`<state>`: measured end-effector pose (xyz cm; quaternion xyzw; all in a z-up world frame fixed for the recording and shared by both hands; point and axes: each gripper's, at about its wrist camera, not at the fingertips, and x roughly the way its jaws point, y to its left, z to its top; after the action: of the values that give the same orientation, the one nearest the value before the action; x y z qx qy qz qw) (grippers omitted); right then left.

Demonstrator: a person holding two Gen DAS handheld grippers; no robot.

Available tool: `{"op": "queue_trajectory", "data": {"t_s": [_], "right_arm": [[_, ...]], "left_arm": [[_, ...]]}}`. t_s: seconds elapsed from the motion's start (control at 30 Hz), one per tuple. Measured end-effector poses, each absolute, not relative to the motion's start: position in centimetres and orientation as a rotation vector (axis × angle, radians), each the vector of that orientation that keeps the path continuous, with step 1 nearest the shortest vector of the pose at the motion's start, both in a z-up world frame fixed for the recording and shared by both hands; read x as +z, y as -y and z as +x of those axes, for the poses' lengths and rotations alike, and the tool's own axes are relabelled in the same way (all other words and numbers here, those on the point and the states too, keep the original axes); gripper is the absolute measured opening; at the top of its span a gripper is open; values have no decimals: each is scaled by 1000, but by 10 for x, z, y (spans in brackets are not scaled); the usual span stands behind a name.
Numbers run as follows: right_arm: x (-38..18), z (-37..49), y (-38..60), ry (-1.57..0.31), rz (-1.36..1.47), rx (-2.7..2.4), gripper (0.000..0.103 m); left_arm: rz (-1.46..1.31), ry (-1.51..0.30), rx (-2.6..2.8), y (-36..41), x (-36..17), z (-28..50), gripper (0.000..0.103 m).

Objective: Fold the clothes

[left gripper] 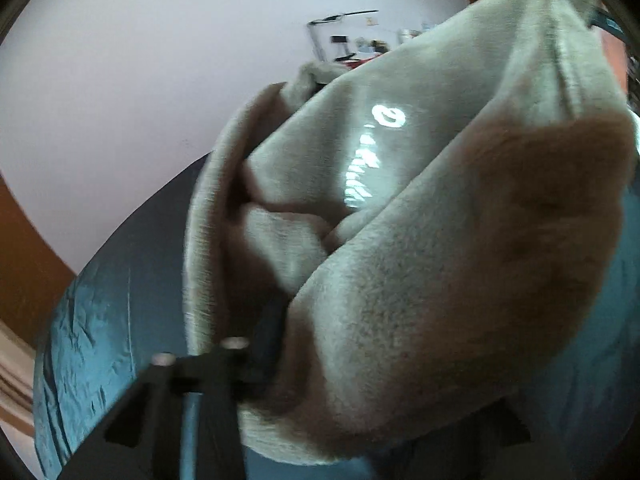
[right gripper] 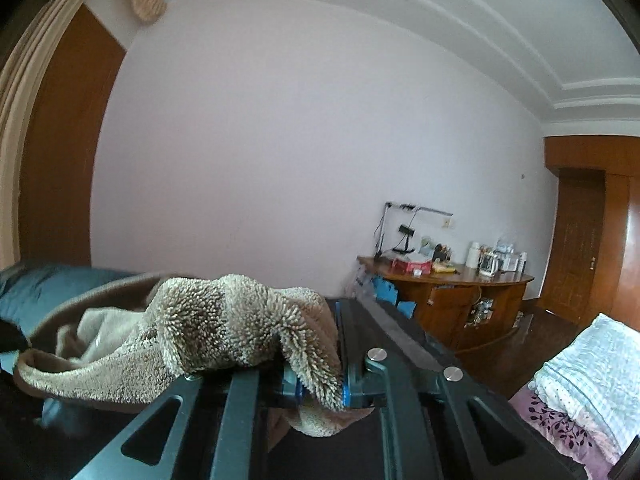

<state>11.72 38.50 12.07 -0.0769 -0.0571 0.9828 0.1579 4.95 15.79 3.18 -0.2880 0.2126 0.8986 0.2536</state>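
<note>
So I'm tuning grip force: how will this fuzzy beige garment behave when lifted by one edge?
Likely floppy: the fuzzy garment sags over the right gripper and bunches in folds in the left view. Its thick pile probably compresses between the fingers, so it may creep. It looks bulky, probably fairly light for its size.

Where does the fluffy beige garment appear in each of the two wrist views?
Left wrist view: the fluffy beige garment fills the centre and right, hanging close before the lens over the blue bedsheet.
Right wrist view: it lies bunched at lower left and centre, and the right hand-held gripper pinches a fold of it.
Shared landmark: the cluttered wooden desk, seen small at upper centre of the left view.
</note>
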Motion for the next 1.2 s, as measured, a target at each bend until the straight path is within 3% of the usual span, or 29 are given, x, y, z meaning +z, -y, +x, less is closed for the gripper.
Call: {"op": "queue_trajectory", "data": {"t_s": [0.27,0.47,0.7,1.0,1.2], "right_arm": [[162,123,-380,163,-30,2763,13],[213,136,-372,159,184,2731,13],[287,179,-352,195,556,2619,13],[366,236,-304,246,870,2492,13],[377,260,-268,302,980,2436,13]], "left_arm": [[-679,-333,2589,-141,94,50,12],[-421,-80,2676,-107,186,88,11],[-135,105,2626,-66,256,154,11],[199,231,2557,-22,309,252,11],[248,305,2509,-8,321,265,11]]}}
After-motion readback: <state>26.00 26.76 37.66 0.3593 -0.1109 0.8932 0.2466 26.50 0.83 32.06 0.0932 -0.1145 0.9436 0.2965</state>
